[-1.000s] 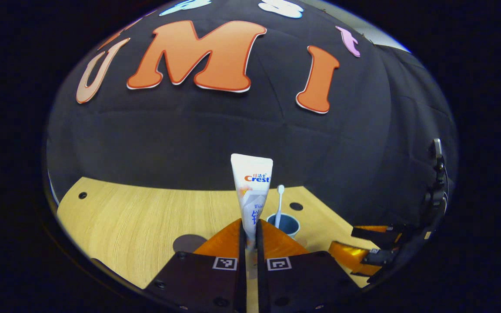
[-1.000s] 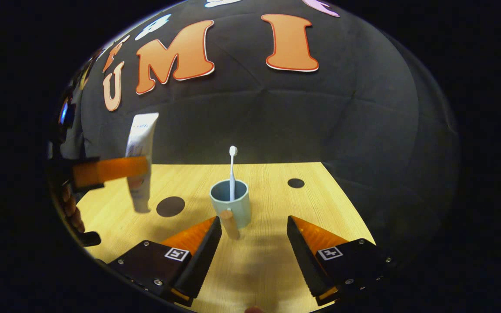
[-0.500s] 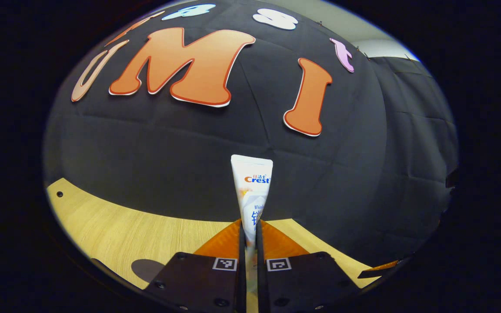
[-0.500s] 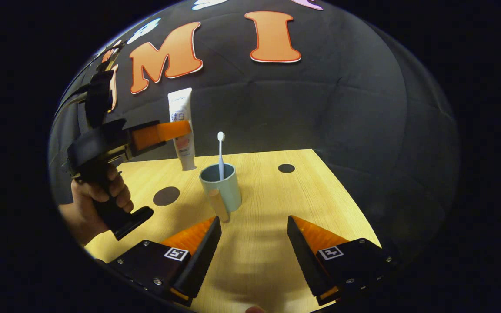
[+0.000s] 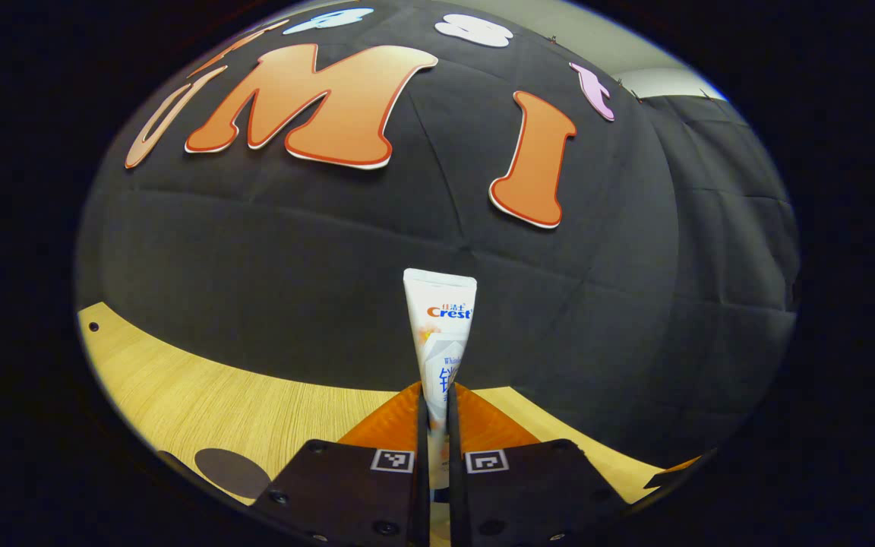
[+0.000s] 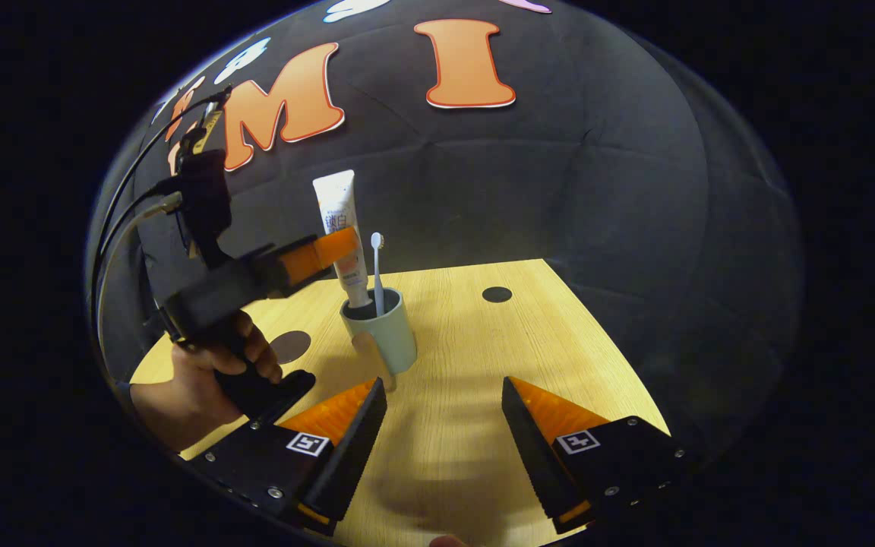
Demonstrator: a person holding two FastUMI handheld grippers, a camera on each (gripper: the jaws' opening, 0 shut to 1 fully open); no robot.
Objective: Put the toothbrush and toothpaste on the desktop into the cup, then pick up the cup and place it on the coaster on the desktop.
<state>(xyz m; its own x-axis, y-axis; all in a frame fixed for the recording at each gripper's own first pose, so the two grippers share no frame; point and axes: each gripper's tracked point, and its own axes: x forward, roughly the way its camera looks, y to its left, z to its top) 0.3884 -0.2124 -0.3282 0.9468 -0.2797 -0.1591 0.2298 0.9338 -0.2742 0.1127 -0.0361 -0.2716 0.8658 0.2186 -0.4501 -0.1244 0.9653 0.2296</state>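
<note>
Toothpaste (image 6: pixel 340 228) hangs upright with its cap end dipping into the mouth of the cup (image 6: pixel 381 333), and this is the moment that counts. The left gripper (image 6: pixel 329 249) is clamped on the tube's middle, both fingers pressing its flat sides; in the left gripper view the tube (image 5: pixel 439 342) rises straight out from between those closed fingers. The toothbrush (image 6: pixel 377 270) already stands in the cup, head up, just beside the tube.

To do this well, I'd say keep the tube vertical and lower it until the cap meets the bottom, steering it to the free side so it doesn't knock the toothbrush over or catch the rim. Only then let go. Release too high and the tube may drop hard and rock the cup, which looks light enough to tip. After opening, lift straight up so the fingers clear both items.

Right gripper (image 6: pixel 445 414) hovers low over the desktop (image 6: pixel 559 334), fingers spread wide, gripping nothing and touching nothing. The cup's handle (image 6: pixel 375 358) points toward it, just beyond its fingertips, so it seems well placed for the pickup that comes next.

Coaster (image 6: pixel 290 346), the dark disc, lies flat to the left of the cup, near it but apart, partly behind the hand (image 6: pixel 202 380) holding the left gripper. A smaller dark spot (image 6: pixel 497 294) sits farther back on the wood.
</note>
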